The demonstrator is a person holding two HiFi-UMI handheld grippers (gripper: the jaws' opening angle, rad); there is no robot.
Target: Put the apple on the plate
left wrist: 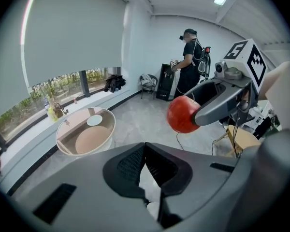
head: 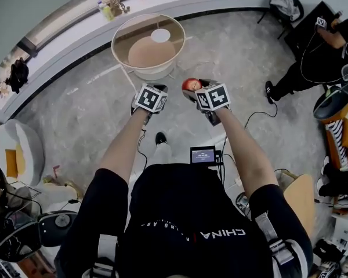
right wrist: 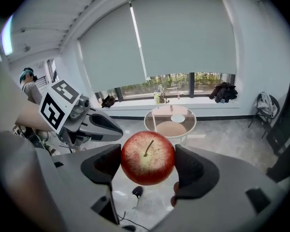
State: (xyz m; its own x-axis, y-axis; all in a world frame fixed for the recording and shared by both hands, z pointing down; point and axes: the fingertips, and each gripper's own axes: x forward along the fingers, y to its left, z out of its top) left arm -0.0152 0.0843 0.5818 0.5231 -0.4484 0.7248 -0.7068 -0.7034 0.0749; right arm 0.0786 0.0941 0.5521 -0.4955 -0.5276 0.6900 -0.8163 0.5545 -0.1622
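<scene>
Red with pale flecks, the apple is clamped between the pads of the right tool, held in the air over the grey floor. Just beside it, the left tool has its jaws closed together on nothing. Ahead and well apart, a white plate rests on the round glass counter.

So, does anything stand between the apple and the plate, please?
Nothing visible does. The apple, clamped in the right gripper, hangs short of the round glass table; the white plate sits alone on top, and the left gripper is off to the side.
</scene>
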